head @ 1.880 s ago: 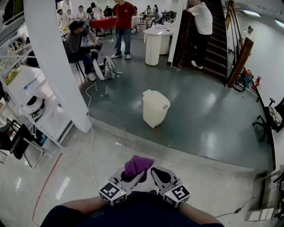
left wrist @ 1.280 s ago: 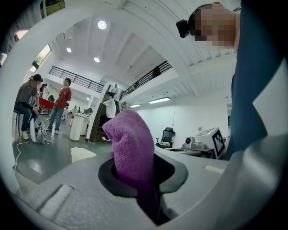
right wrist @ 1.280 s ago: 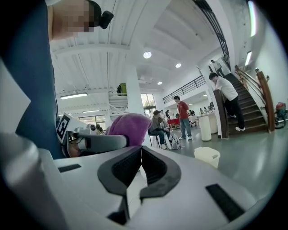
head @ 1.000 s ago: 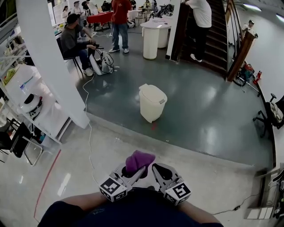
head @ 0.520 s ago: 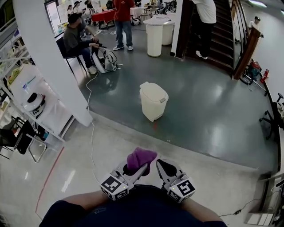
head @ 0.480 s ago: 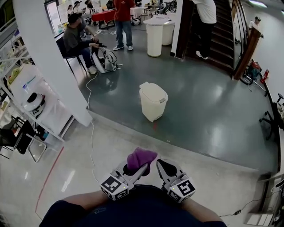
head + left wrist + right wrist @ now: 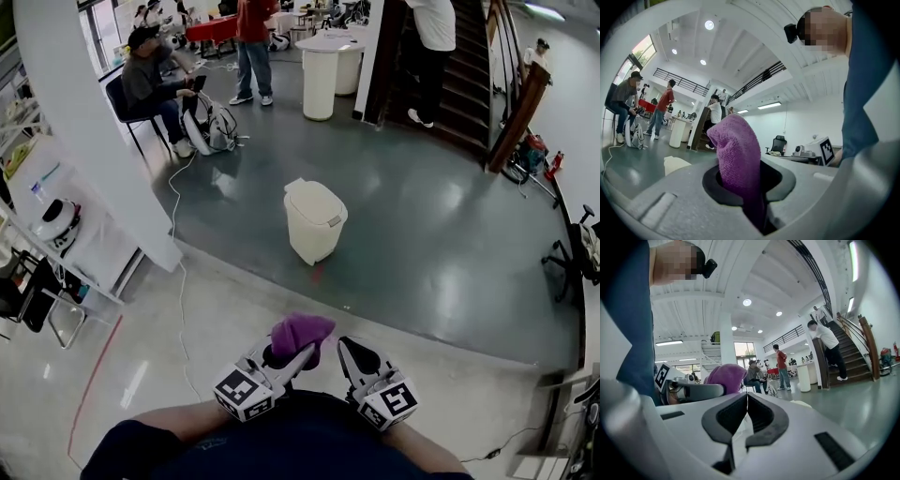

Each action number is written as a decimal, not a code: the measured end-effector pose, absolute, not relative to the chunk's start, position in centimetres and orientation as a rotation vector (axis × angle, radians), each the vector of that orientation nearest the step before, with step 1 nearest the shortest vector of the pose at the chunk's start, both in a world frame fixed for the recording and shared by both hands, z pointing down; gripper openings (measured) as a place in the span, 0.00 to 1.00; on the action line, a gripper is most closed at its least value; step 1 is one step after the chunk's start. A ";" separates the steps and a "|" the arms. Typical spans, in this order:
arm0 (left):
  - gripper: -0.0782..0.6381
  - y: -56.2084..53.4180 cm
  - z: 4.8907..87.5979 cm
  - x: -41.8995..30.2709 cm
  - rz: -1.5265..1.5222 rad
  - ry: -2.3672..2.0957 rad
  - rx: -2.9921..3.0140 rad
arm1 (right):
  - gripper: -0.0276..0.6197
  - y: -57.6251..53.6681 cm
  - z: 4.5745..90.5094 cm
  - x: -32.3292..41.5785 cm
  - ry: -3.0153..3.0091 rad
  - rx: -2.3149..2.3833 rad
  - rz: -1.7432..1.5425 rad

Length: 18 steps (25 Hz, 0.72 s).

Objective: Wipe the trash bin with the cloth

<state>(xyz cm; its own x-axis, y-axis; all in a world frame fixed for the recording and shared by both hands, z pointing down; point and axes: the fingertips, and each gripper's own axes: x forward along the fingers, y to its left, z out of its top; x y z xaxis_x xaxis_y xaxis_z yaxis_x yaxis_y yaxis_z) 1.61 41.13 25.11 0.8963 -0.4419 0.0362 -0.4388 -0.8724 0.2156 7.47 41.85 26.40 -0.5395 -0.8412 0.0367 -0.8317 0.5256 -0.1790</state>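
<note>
Near the person's body, left claw [image 7: 293,356] clamped on purple cloth [image 7: 301,330], right claw [image 7: 348,351] pressed together; cream trash bin [image 7: 314,221] far ahead on floor [image 7: 441,234].

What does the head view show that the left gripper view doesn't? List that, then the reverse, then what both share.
Head view only: the whole trash bin standing lid shut on the dark floor, a red mark at its base, and a cable trailing across the floor. Left gripper view only: ceiling lights, and the left hand-held gripper shut on the purple cloth, seen up close. Both: the cloth, part of the bin, the seated person and the staircase.
</note>
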 end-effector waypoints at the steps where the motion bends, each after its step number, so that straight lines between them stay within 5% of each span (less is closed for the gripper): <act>1: 0.19 40.0 25.0 1.7 -0.031 -0.662 2.846 | 0.06 40.8 26.4 7.6 2.696 -1.490 -0.267; 18: 0.19 13.9 24.0 -1.3 -0.091 -0.566 2.868 | 0.06 17.0 25.9 6.1 2.664 -1.656 -0.273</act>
<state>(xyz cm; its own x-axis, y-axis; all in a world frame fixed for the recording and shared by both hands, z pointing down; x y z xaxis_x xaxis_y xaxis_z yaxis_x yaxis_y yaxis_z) -1.25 13.90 24.04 0.9241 -0.3817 -0.0189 -0.3683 -0.9026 0.2230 6.10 17.01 25.90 -0.4466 -0.8895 0.0968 -0.8907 0.4316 -0.1429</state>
